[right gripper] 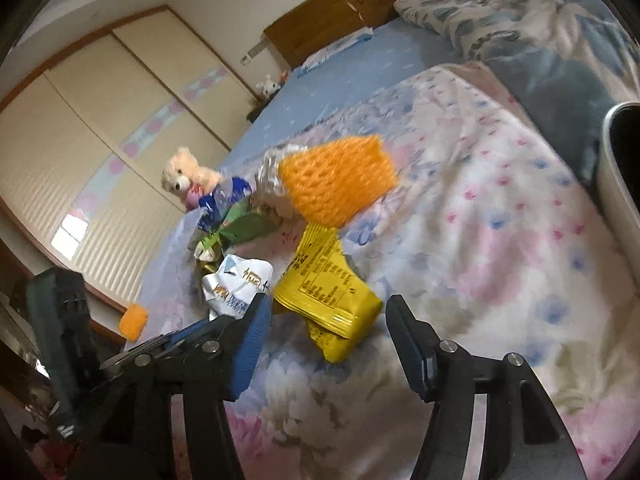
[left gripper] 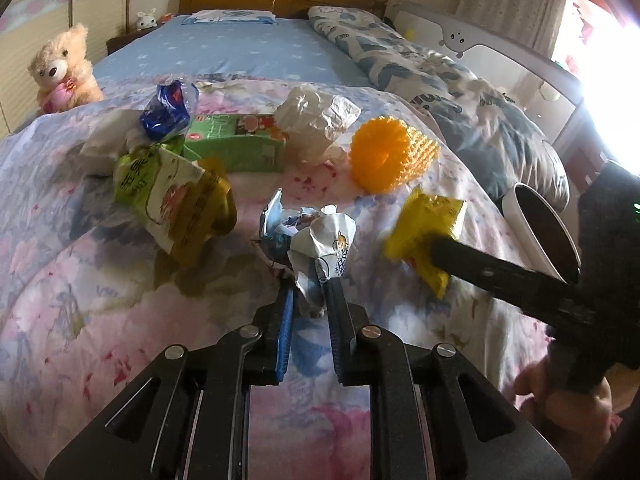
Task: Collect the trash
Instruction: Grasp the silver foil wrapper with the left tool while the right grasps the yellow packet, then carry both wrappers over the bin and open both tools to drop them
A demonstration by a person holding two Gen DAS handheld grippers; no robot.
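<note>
**Risk Notes: Two Wrappers at the Tongs, Bin at the Frame Edge**

The left gripper was clenched on the crumpled white wrapper, low of centre in the left wrist view. The pads pinched only the wrapper's lower fold. A thin, springy fold of that kind could slip free on the lift, or drag the quilt up with it.

The right gripper stood released, its jaws straddling the yellow packet at lower centre of the right wrist view, with no pad pressing on it. The packet lay flat on soft bedding. If the jaws closed too high they could skim over it; too deep, and they could catch fabric.

The two tools worked close together. The right tool's finger crossed the lower right of the left view, so a careless lift could knock one against the other.

The remaining trash, namely the green pouch, green carton, blue wrapper and clear bag, sat upper left of centre, near an orange spiky ball and a teddy bear that could be swept up in error.

The white bin was cut off at the right edge in both views; its depth and contents could not be made out. The right view was blurred, so whether the left-hand pad touched the packet was uncertain; probably it did not.
</note>
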